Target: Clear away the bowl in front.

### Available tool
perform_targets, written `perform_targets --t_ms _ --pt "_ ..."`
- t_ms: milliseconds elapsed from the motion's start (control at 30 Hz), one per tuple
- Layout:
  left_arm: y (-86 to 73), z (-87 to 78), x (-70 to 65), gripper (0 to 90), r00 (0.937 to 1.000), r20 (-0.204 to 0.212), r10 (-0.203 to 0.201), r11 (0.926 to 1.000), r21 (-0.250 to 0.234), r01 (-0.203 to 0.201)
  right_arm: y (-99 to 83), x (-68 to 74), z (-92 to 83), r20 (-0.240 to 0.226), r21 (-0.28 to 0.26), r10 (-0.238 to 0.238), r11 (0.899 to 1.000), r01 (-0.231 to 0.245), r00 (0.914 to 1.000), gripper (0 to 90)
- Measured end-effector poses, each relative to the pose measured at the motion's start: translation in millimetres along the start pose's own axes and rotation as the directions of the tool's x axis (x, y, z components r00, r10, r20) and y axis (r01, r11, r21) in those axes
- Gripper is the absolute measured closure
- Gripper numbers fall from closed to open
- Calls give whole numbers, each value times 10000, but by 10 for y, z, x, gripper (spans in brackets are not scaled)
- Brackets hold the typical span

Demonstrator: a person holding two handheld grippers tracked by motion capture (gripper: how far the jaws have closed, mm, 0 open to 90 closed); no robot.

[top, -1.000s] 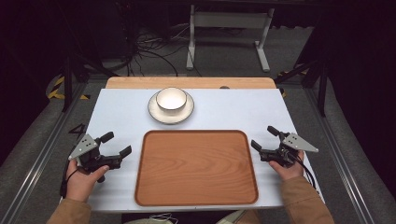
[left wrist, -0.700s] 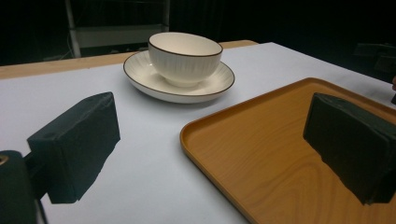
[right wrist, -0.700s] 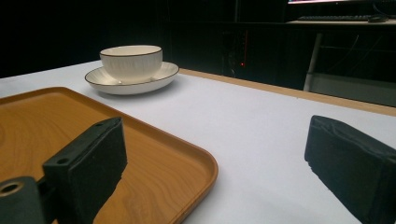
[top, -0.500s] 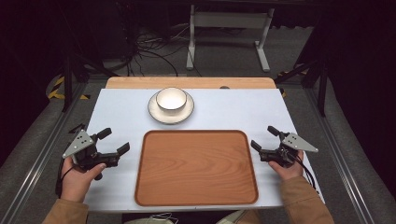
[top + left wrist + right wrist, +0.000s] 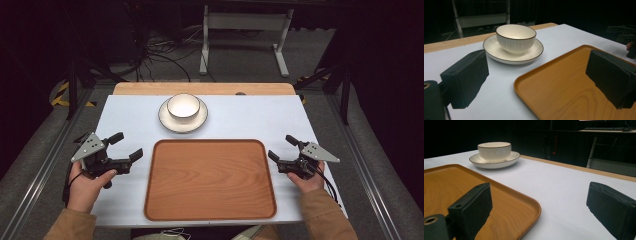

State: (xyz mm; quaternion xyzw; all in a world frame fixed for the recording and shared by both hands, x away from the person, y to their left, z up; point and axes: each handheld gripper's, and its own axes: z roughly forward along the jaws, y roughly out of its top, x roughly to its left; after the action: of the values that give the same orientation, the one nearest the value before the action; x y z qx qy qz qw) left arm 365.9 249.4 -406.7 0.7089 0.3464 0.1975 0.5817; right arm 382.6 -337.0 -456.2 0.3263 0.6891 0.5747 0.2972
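On the table (image 5: pixel 240 125), white top w/ a wood strip along the far edge, my two grippers sit either side of the tray (image 5: pixel 210 180), both held low over the surface.

L gripper (image 5: pixel 122 148): at the tray's left edge, near its far-left corner. Fingers (image 5: pixel 465 77) spread wide, nothing between them. In the left gripper view one pad hangs over bare white table, the other over the tray's wood, so the tray's rim (image 5: pixel 524 82) runs between the two pads. My left hand (image 5: pixel 87 182) wraps the handle, sleeve at the table's near edge.

R gripper (image 5: pixel 284 148): at the tray's right edge, approx. mirrored to the L one. Fingers (image 5: pixel 472 206) also wide apart, holding nothing. In the right gripper view one pad is above the tray's corner, the other above bare table. Right hand (image 5: pixel 307 180) behind it, cable trailing toward the sleeve.

Bowl (image 5: pixel 183 106): cream, dark rim line, ribbed outside, upright on a matching saucer (image 5: pixel 167 120). Pair sits beyond the tray's far edge, left of centre, apart from the tray and well apart from both grippers. Bowl interior looks bare in the high view.

Tray: wood-grain, rounded corners, raised lip, surface bare.
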Motion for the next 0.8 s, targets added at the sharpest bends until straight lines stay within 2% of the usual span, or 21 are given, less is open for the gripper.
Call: perform_targets --t_ms 200,333,800 --pt "108 191 19 55 9998 187 48 9999 140 -51 1 -1 2 0 33 51 10000 -51 10000 65" --pt "168 314 34 59 9995 231 218 9995 210 -223 1 -1 3 -12 35 41 10000 -41 10000 64" --pt "364 638 84 67 9983 424 399 9989 241 -409 3 -3 8 -36 96 49 9999 -48 10000 68"
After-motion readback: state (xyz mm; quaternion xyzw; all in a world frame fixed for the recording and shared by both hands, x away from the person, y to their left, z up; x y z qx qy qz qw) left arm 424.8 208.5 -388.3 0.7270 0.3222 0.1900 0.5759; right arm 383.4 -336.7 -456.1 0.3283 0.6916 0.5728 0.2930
